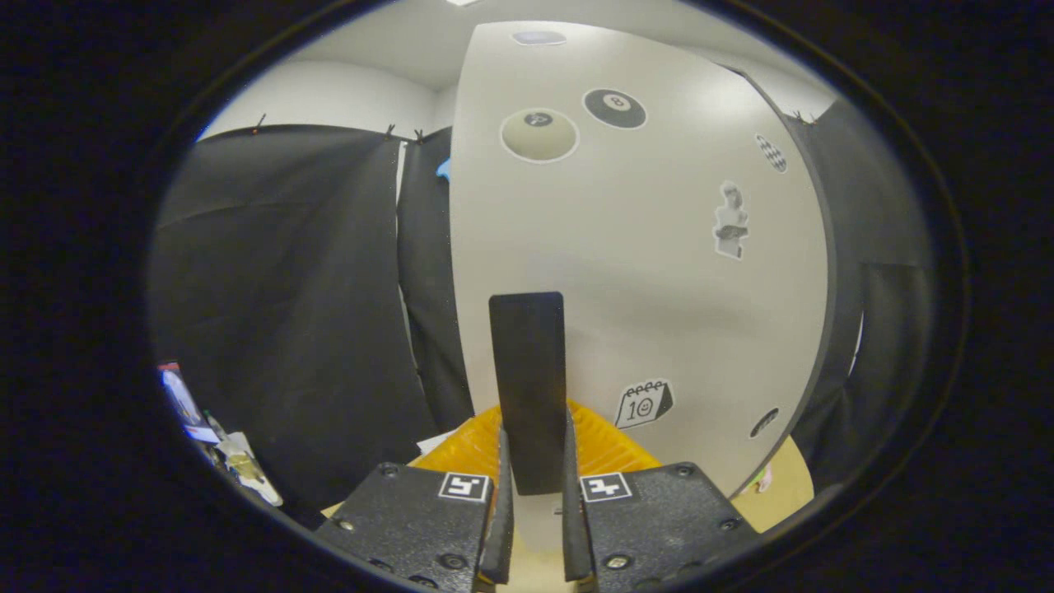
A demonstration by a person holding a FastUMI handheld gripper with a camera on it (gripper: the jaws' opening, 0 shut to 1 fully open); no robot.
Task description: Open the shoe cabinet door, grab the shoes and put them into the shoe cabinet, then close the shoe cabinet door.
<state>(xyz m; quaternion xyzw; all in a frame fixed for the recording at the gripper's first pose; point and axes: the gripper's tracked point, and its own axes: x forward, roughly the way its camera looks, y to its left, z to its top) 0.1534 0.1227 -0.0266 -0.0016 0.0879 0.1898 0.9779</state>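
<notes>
The white shoe cabinet door (659, 272), dotted with stickers, stands close in front of me. Its black upright handle (527, 371) sits near the door's left edge. My gripper (533, 486) is shut on the lower part of this handle, one finger pressing on each side. The orange ridged fingertips (605, 445) show to either side of the handle against the door. A dark band runs down the door's right edge (836, 313); whether the door is ajar cannot be told.
The black cloth wall (288, 313) hangs to the left of the door and also beyond its right edge. Small cluttered items (226, 457) lie low at the left. A tan surface (782, 490) shows under the door's lower right corner.
</notes>
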